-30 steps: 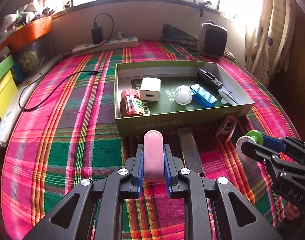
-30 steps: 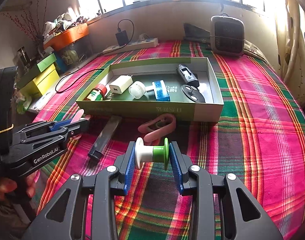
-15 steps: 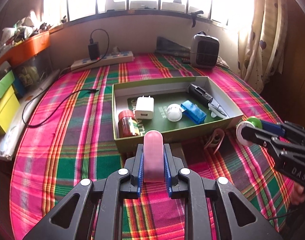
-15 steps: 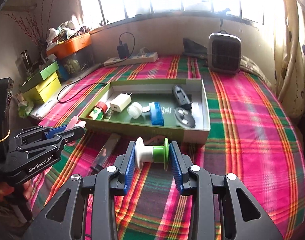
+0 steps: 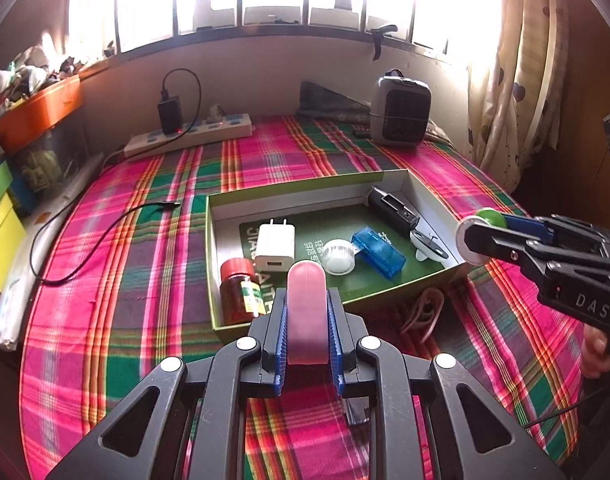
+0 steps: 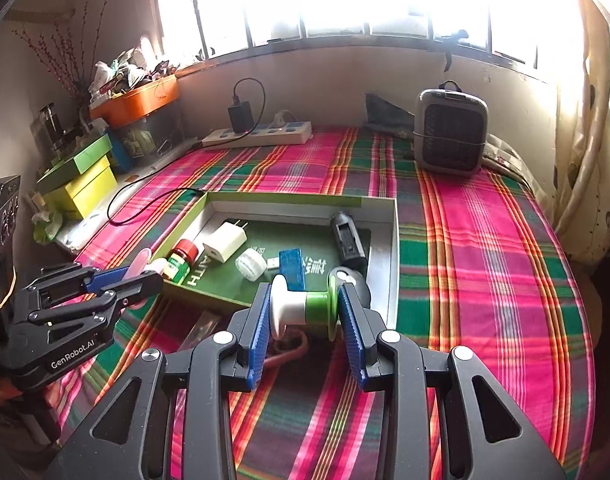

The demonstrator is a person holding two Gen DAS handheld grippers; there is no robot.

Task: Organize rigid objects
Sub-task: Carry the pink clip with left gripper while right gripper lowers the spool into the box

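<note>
We have the left gripper [image 5: 307,322] clamped on the flat sides of a light, stiff pink case [image 5: 307,312] and the right gripper [image 6: 305,312] pinching a smooth spool [image 6: 303,309] endwise, both above the box's [image 6: 391,264] near edge.

Six things are lying in one green tray [image 5: 385,178]: one red-capped bottle [image 5: 238,291], one white charger [image 5: 275,245], one white roll [image 5: 337,255], one blue stick [image 5: 379,248], one black device [image 5: 393,208], one key fob [image 5: 427,245].
</note>
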